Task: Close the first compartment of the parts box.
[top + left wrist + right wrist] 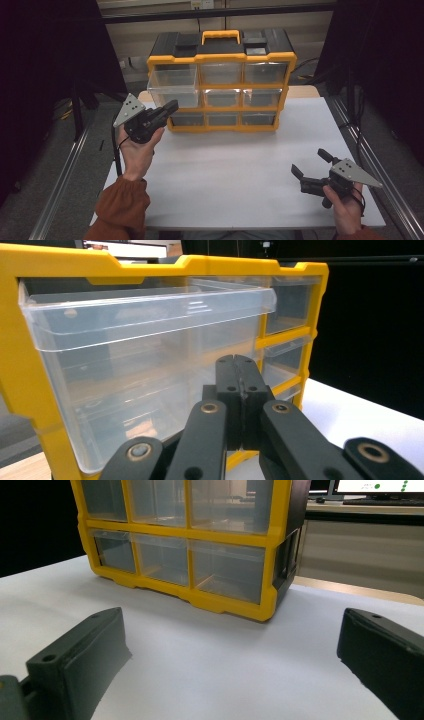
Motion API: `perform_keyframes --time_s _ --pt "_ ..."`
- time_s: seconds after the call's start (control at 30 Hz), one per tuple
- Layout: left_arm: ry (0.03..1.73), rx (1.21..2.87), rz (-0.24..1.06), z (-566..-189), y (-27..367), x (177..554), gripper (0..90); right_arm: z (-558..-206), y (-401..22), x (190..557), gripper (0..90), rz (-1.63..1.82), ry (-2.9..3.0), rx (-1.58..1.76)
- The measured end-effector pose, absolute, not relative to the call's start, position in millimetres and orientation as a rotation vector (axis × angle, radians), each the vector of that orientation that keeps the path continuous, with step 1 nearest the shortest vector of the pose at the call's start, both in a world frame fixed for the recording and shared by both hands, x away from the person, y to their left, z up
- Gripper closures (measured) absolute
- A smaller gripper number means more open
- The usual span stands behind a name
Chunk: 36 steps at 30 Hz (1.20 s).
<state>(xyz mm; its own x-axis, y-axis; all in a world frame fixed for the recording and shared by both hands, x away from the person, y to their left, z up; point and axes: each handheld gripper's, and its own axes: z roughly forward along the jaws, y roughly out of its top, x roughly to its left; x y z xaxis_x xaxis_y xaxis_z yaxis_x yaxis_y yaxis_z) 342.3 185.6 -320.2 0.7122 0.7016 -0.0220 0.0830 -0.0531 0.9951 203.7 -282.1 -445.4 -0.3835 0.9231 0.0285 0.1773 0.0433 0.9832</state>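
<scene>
left gripper [239,362]: black jaws of matte plastic pressed flat together with nothing between them, brass-coloured rivets on the linkage arms; on my high feed its tip [172,105] sits just beside the pulled-out drawer's lower front
right gripper [232,655]: i read it as spread wide and empty, two blocky dark pads with bare table between them; on my high feed [311,162] it hovers low near the table's right front, well apart from the cabinet
drawer [150,355]: clear, glossy plastic, box-shaped with a rounded lip; top-left slot, slid partway out [172,85], looks empty
cabinet [220,60]: yellow frame in a three-by-three grid of see-through drawers, black top with a yellow handle, standing upright at the far middle of the table
table [235,165]: smooth white matte sheet, rectangular
sleeve [122,205]: rust-coloured knit with a ribbed cuff on the left forearm
</scene>
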Motion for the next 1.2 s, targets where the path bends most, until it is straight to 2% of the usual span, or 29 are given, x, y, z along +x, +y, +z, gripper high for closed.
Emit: perform_keyframes --time_s 1.2 --pt "0.682 1.573 0.606 -321 182 357 90.0 -445 -282 204 0.0 1.397 1.639 1.126"
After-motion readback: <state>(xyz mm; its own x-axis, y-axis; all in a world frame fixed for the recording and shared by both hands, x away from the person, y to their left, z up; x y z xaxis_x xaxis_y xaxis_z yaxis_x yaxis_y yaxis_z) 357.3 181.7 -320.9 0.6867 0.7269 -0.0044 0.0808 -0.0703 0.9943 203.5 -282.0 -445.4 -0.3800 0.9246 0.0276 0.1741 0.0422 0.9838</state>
